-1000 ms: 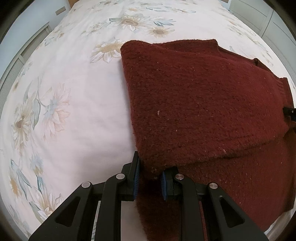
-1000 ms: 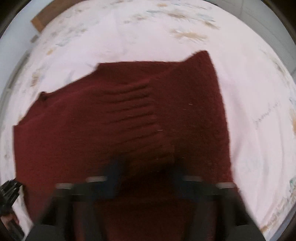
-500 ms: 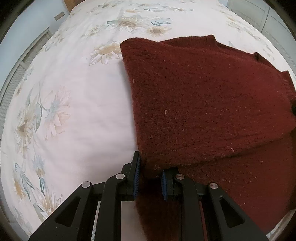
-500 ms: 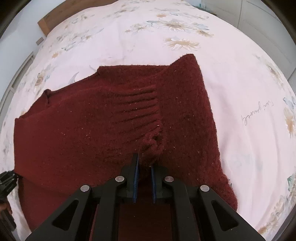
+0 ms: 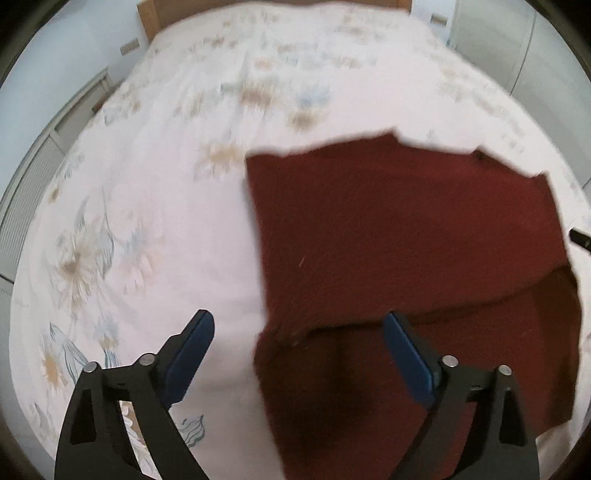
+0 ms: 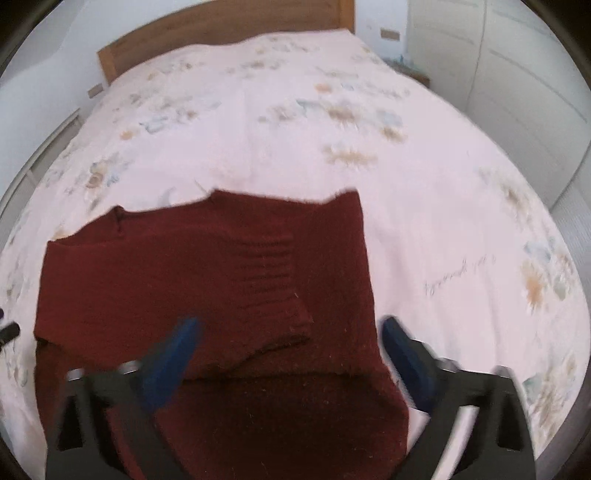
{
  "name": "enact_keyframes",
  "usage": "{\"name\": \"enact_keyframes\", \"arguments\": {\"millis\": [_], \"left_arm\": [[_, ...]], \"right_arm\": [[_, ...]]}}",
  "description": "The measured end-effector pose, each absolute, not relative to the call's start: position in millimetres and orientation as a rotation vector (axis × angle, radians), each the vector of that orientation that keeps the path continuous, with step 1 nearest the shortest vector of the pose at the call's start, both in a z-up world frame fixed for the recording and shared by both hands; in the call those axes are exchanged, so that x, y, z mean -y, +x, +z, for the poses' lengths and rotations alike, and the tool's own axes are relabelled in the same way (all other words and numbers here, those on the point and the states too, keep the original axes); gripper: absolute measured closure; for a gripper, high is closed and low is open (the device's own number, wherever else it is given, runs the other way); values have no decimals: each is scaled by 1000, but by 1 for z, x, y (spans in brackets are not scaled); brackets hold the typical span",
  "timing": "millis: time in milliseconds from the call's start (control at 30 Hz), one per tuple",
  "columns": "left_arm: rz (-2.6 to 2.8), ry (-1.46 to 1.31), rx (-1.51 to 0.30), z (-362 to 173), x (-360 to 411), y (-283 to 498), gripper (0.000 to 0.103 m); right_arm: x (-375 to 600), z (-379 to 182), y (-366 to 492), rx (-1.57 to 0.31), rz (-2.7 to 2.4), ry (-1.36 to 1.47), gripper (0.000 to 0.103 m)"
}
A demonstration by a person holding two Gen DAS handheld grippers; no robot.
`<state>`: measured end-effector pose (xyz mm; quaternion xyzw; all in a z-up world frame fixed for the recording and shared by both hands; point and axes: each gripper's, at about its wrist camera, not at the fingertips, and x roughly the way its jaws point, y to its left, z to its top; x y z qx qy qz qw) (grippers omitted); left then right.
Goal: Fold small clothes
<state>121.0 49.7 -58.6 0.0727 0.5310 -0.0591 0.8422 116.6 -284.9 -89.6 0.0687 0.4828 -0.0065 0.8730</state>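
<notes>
The left gripper (image 5: 299, 334) has its two blue-padded black fingers spread wide apart, holding nothing. Between and just ahead of them lies the near left corner of a dark red, fuzzy knitted sweater (image 5: 406, 229), folded over itself so an upper layer ends in a slanting edge close to the fingertips, with a lower layer showing nearer and to the right. The left finger (image 5: 192, 343) hangs over bare bedding beside the sweater's left edge; the right finger (image 5: 402, 350) is over the knit.

The right gripper (image 6: 288, 336) is likewise spread wide, gripping nothing, its fingers blurred. Between them sits the ribbed cuff of a folded-in sleeve (image 6: 273, 280) on the sweater (image 6: 155, 273); the right finger (image 6: 402, 347) hangs at the garment's right edge.

Beyond the sweater stretches a white bedspread printed with pale flowers (image 6: 288, 122), reaching to a wooden headboard (image 6: 221, 29) at the far end. White cupboard doors (image 6: 517, 92) stand far right.
</notes>
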Motion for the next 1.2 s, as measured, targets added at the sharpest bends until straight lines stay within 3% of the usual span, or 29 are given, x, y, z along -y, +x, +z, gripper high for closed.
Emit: {"name": "enact_keyframes", "arguments": {"millis": [33,300,567,700,900,1200], "left_arm": [[-139,142,-1100,-50,-46,120,1],[-207,154,-948,-24,18,129,1],[-172,194,-1034,-104,40,157,1],[-144,233,-1092,-140,21,156,1],[-160,188,-1083,-141,-17,147,1],[-167,133,-1033,-145,-26,139,1]], "right_arm": [[281,-84,116,-990,-3,141,0],[220,-95,134,-977,63,45,0],[183,-170,142,-1073,68,-52,1],[209,-175,139,-1043,33,-44,1],[266,-188,135,-1079,4,112,1],[275,-198,137,-1104,32,184,0]]}}
